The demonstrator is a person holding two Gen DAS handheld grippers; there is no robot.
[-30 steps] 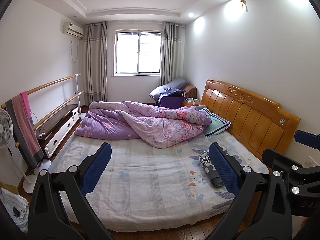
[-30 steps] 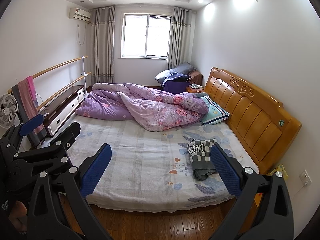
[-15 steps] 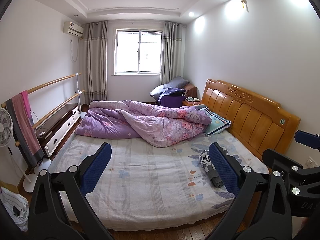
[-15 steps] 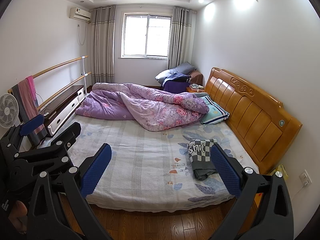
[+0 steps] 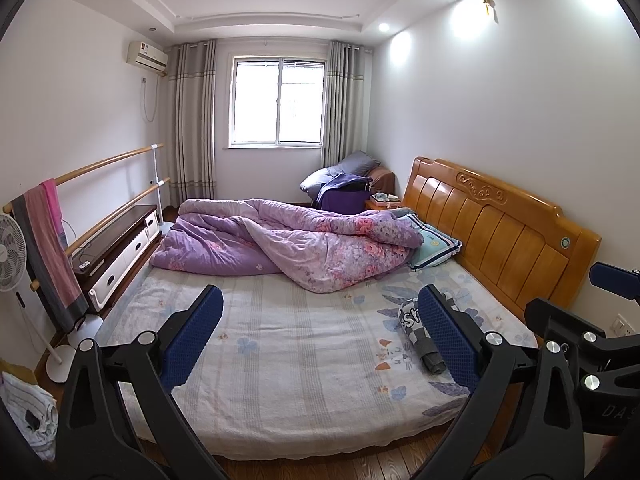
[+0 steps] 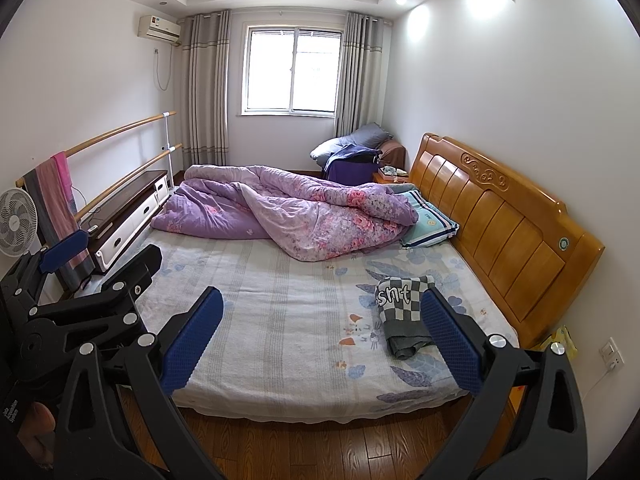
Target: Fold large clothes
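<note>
A folded grey and white checkered garment [image 6: 402, 318] with white letters lies on the bed's right side near the headboard; in the left wrist view it [image 5: 416, 330] is partly hidden behind the right finger. My left gripper [image 5: 320, 340] is open and empty, held above the foot of the bed. My right gripper [image 6: 320, 340] is open and empty, also held back from the bed, with the garment just left of its right fingertip. The left gripper's body shows at the left of the right wrist view [image 6: 80, 300].
A bed [image 6: 280, 320] with a pale patterned sheet fills the middle. A crumpled purple floral quilt [image 6: 288, 216] and a pillow [image 6: 430, 224] lie at its far end. A wooden headboard [image 6: 512, 232] is on the right. A low cabinet [image 6: 124, 216], rails, towel and fan [image 6: 16, 220] stand left.
</note>
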